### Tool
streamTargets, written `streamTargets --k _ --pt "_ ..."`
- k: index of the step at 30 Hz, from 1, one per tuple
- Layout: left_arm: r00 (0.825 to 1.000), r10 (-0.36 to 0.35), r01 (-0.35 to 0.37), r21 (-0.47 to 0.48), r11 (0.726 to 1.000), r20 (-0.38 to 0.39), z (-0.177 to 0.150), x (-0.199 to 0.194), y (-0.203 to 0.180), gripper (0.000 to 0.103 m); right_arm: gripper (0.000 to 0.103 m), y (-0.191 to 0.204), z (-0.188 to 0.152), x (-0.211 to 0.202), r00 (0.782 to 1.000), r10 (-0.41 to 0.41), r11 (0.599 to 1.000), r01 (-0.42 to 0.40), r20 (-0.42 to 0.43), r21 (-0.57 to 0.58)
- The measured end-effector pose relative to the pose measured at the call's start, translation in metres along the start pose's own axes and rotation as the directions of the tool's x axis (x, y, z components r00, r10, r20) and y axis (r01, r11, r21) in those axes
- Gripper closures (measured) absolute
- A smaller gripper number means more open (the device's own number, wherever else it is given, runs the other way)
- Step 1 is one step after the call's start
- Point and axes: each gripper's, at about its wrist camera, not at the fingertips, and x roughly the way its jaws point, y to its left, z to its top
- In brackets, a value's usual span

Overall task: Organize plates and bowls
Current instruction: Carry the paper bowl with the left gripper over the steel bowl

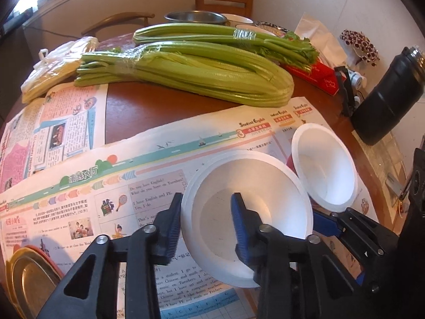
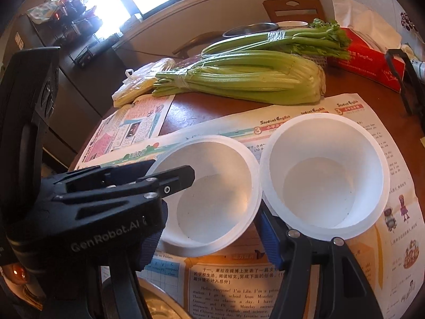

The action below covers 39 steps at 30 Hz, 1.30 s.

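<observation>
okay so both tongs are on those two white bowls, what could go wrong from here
The left tongs pinch only the thin rim of the left bowl, which already tilts, so it may slip or crack. The right bowl sits rim to rim with it, so moving either could knock the other across the loose newspaper.

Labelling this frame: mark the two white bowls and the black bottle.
left white bowl [image 1: 233, 212], left wrist view, inner floor.
right white bowl [image 2: 321, 186], right wrist view, inner floor.
black bottle [image 1: 385, 101], left wrist view, body.
</observation>
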Motion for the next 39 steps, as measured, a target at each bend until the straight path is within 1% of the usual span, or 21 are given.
streamTargets --k 3,7,12,17,26,34,39 --pt "1.0 0.013 -0.013 0.0 1.0 0.002 -0.001 0.0 0.002 0.075 0.038 0.003 -0.001 0.003 1.0 -0.023 0.999 0.023 0.008 -0.024" --pt "1.0 -0.006 0.006 -0.017 1.0 0.004 -0.005 -0.004 0.006 0.075 0.039 0.004 0.0 0.003 1.0 -0.017 1.0 0.017 0.016 -0.025" --pt "1.0 0.0 0.0 -0.021 1.0 0.018 -0.01 -0.011 0.009 0.075 0.039 0.008 -0.001 0.004 1.0 -0.01 0.999 0.01 0.007 -0.034" --pt "0.999 0.012 -0.011 -0.024 1.0 0.046 -0.015 -0.025 0.01 0.075 0.039 0.015 -0.003 -0.002 1.0 -0.003 0.998 0.004 0.017 -0.056" --pt "0.994 0.006 0.0 -0.054 0.999 0.11 -0.03 -0.062 0.012 0.075 0.039 0.034 -0.009 -0.029 0.998 0.024 0.994 -0.017 0.056 -0.109" --pt "0.985 0.038 -0.025 -0.079 0.997 0.167 -0.055 -0.096 0.007 0.075 0.039 0.053 -0.022 -0.054 0.996 0.048 0.985 -0.034 0.078 -0.17" --pt "0.982 0.046 -0.03 -0.086 0.996 0.185 -0.07 -0.11 0.004 0.075 0.039 0.059 -0.032 -0.067 0.995 0.06 0.98 -0.042 0.085 -0.197"
